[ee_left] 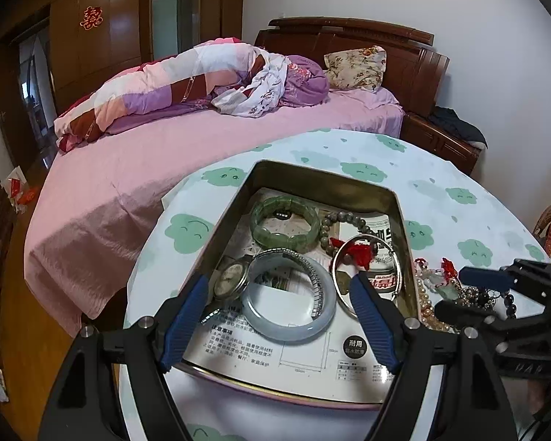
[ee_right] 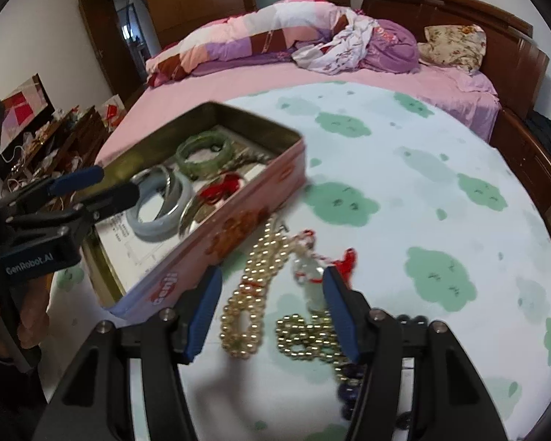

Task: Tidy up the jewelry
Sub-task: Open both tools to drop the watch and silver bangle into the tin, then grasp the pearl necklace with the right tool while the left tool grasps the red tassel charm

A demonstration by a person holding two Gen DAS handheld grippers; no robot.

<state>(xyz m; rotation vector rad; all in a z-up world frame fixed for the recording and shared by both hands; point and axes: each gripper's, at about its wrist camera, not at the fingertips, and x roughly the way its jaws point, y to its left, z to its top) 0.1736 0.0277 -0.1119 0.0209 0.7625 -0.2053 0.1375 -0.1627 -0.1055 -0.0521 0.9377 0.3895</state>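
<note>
The left tongs [ee_left: 279,316] hang spread and empty over the near end of the tin [ee_left: 404,228], above the pale bangle [ee_left: 288,327] and the watch [ee_left: 231,279] lying inside. The right tongs [ee_right: 268,312] are also spread, holding nothing, poised over the loose heap on the tabletop [ee_right: 404,169] just beside the tin's long wall. There a pearl strand [ee_right: 249,294], a gold bead chain [ee_right: 305,334] and a red-corded pendant [ee_right: 312,275] lie tangled. Best to pinch one strand only and lift slowly, or the others may drag along. The tin wall crowds the left finger.
</note>
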